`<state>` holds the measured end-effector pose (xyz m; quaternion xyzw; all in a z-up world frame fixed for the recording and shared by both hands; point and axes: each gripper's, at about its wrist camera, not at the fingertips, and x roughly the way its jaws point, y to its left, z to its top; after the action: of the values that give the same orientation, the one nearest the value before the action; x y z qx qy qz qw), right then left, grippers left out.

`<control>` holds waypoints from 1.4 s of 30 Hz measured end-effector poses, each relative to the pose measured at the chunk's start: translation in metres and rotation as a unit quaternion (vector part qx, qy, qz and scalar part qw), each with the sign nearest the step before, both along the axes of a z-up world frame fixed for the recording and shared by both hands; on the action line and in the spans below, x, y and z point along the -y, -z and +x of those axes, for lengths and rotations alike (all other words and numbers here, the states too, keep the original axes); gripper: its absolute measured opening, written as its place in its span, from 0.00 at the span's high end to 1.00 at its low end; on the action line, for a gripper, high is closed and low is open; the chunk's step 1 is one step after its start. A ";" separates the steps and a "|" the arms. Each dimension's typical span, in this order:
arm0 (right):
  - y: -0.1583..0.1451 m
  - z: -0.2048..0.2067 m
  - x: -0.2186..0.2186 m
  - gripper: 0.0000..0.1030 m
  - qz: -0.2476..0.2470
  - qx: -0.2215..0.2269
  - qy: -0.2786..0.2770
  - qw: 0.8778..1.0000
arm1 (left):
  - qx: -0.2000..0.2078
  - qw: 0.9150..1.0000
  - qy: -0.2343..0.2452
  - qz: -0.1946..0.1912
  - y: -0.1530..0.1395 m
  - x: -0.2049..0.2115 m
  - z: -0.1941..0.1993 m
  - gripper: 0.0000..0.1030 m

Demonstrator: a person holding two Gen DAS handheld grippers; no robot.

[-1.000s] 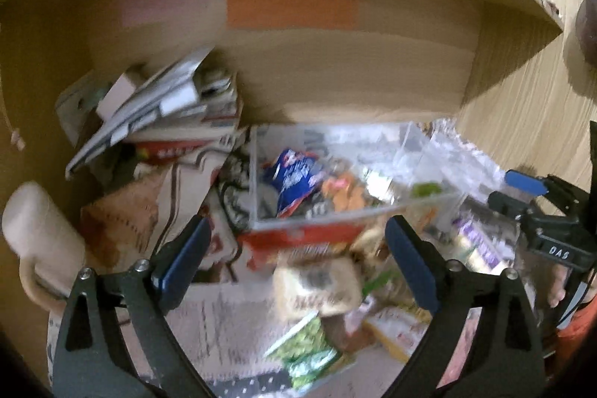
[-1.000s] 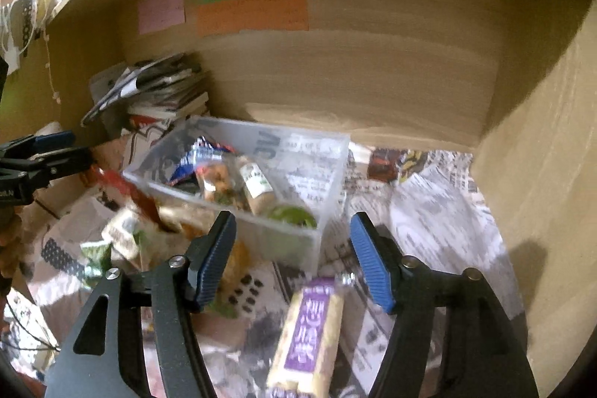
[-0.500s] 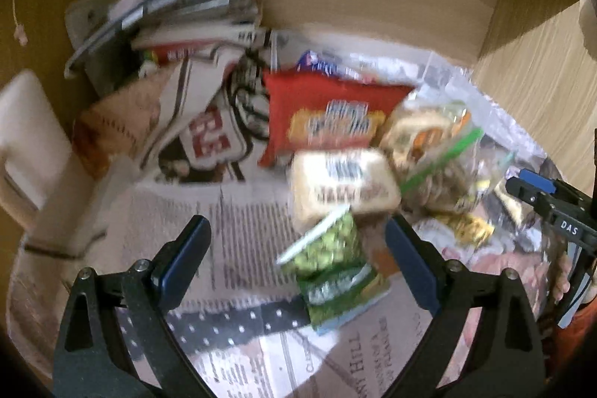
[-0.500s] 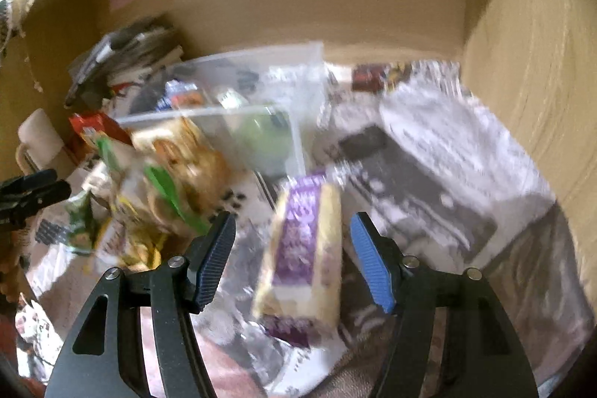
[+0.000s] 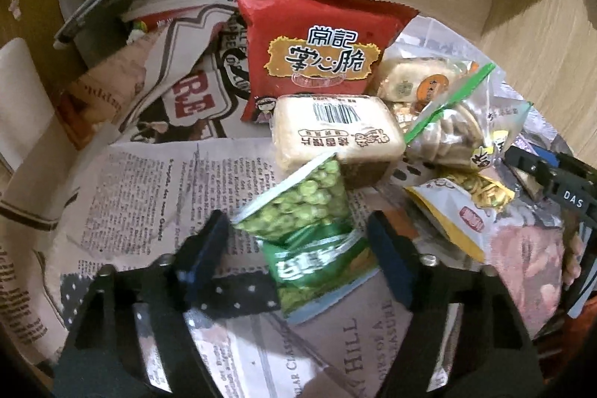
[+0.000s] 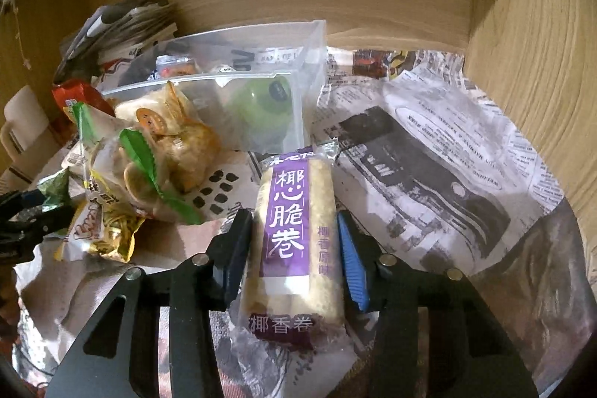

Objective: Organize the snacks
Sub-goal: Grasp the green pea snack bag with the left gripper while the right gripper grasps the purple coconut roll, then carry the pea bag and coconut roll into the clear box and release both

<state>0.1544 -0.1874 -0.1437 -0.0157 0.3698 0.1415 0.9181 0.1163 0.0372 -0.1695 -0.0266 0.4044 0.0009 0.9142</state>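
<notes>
While both cameras were aimed at the clear plastic bin (image 6: 242, 92) a second ago, they have since dropped low over the loose snacks, so both pickups look about to begin. The right hand-held gripper (image 6: 294, 256) now straddles the purple-labelled coconut roll packet (image 6: 293, 237), a long crinkly cylinder lying on the newspaper (image 6: 429, 155) near the bin; its fingers flank the wrapper closely, though whether they already press it I cannot tell. The left hand-held gripper (image 5: 298, 245) is open around the green pea bag (image 5: 309, 230), a soft, glossy pouch left of the yellow packet (image 5: 459, 207). Farther off lie a flat red crisp bag (image 5: 321, 51) and a blocky beige biscuit pack (image 5: 335, 133).
</notes>
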 end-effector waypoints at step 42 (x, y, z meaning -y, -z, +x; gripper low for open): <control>-0.101 0.014 -0.009 0.59 0.031 0.140 -0.024 0.989 | 0.158 0.987 0.023 -0.004 -0.138 -0.005 0.042 0.56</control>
<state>0.1682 -0.1779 -0.0432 -0.0154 0.2325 0.1711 0.9573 0.1586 0.0423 -0.0320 -0.0204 0.2559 -0.0257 0.9661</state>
